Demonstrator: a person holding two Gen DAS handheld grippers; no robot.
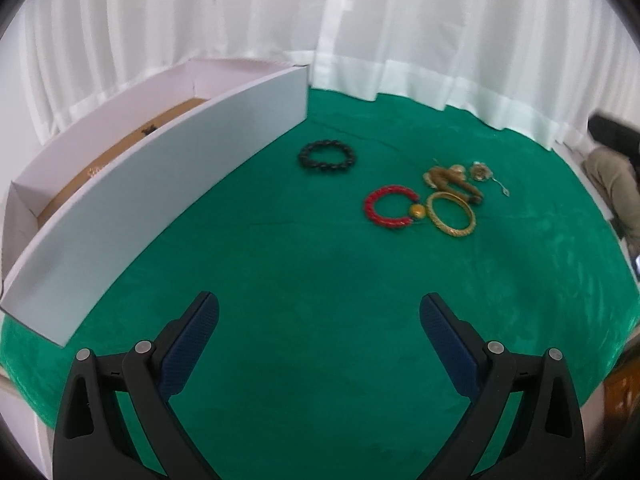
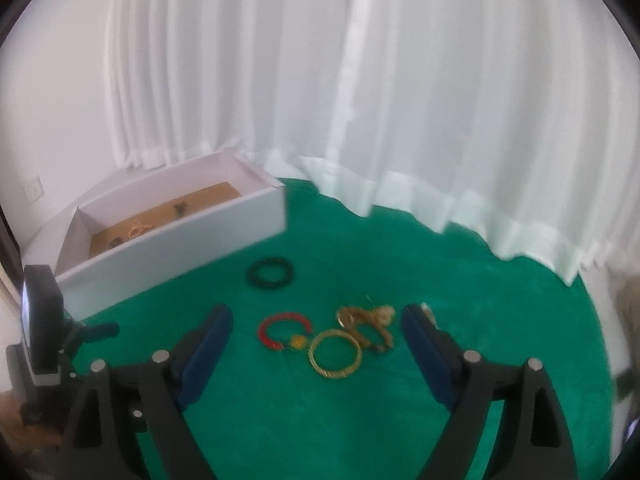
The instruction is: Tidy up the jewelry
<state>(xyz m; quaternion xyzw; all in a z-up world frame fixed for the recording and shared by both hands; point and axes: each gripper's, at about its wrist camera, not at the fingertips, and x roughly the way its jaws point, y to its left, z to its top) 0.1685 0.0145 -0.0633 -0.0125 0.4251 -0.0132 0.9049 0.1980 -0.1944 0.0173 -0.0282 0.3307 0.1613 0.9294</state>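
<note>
Flat, gold bangle [image 2: 335, 354] beside red bracelet [image 2: 285, 330]

White curtains [image 2: 320, 100], green table cloth [image 1: 320, 272]

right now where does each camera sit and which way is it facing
Left wrist: on the left tool, angled down across the green cloth; its two open fingers show, white box close on the left.
Right wrist: on the right tool, angled down at the bracelets; its open fingers show, with the other rig at the left edge.
Shared: box, black bracelet, red bracelet, gold bangle, white curtain.
</note>
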